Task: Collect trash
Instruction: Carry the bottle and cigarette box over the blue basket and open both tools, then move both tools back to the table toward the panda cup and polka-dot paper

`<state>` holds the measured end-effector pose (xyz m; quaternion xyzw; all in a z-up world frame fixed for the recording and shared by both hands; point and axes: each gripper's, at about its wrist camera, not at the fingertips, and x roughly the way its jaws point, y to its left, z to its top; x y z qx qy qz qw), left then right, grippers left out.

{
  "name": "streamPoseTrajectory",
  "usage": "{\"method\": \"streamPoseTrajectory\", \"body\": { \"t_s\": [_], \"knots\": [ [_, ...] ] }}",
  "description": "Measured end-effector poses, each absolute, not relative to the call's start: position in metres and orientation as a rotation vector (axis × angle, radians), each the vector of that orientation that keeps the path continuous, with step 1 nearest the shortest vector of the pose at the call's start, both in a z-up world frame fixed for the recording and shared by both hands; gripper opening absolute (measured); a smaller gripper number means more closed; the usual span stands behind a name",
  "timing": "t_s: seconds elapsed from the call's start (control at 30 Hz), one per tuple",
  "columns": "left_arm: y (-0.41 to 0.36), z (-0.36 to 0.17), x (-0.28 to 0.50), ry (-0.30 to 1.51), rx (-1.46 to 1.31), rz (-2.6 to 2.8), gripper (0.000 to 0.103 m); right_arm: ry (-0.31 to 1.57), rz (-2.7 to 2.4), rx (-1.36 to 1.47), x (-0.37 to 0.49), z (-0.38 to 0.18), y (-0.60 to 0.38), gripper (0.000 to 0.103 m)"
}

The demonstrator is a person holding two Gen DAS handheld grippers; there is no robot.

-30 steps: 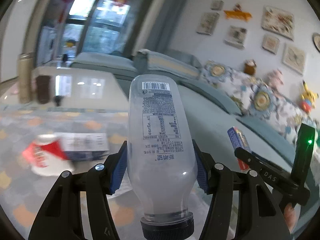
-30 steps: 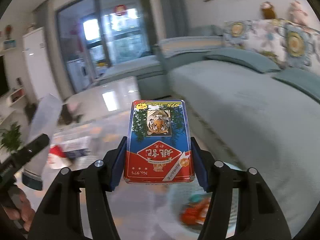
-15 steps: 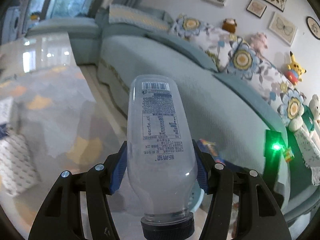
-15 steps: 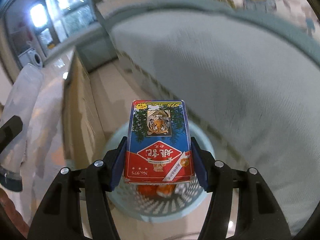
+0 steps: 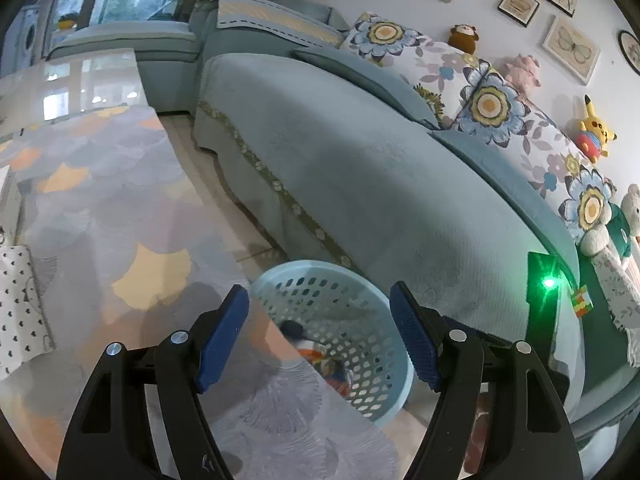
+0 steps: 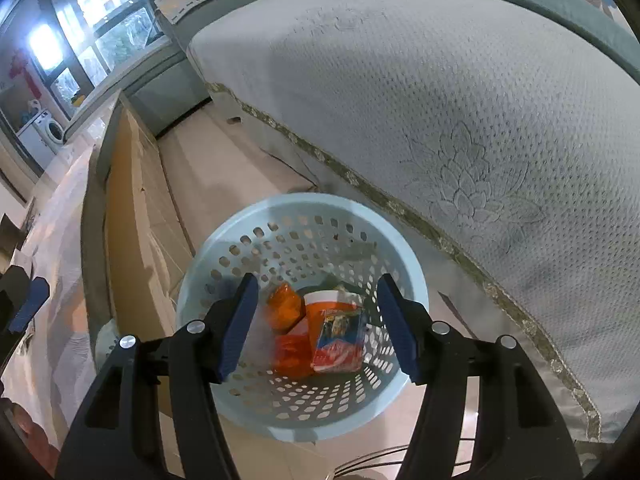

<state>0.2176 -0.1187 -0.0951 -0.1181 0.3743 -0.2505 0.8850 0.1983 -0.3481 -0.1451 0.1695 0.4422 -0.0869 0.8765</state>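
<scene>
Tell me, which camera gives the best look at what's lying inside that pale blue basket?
The right wrist view: it looks almost straight down into the basket, showing orange wrappers and a red-and-blue box. The left wrist view sees the basket obliquely, its contents half hidden by the table edge.

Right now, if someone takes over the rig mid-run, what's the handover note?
Left hand-held gripper: open, jaws have just been opening, nothing between them.
Right hand-held gripper: open, empty, above the basket.
The basket stands on the floor between table and sofa; it holds the red-and-blue card box and orange wrappers.
Done: both hands free.
Left: check the table for more trash; little of it shows.
</scene>
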Motion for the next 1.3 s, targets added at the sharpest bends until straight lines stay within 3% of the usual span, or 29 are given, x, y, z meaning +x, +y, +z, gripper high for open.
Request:
{"method": "streamPoseTrajectory", "body": {
  "t_s": [0.33,0.7,0.97,1.2,1.3],
  "knots": [
    [-0.085,-0.077,0.202,0.702,-0.296,-0.465,0.071,0.769,-0.065,0.332,0.181,-0.098,-0.326,0.058],
    [0.039,-0.014,0.149,0.522,-0.257,-0.172,0.075,0.618,0.233,0.253,0.169,-0.029,-0.226,0.058],
    [0.137,-0.01,0.124,0.479,-0.267,0.085,0.083,0.668,0.438,0.051,0.182,-0.036,-0.108,0.065],
    [0.16,-0.042,0.141,0.543,-0.271,0.117,0.085,0.768,0.507,-0.053,0.202,-0.067,-0.046,0.077],
    [0.161,-0.052,0.155,0.568,-0.305,0.101,0.085,0.792,0.503,-0.084,0.209,-0.081,-0.035,0.077]
  ]
}}
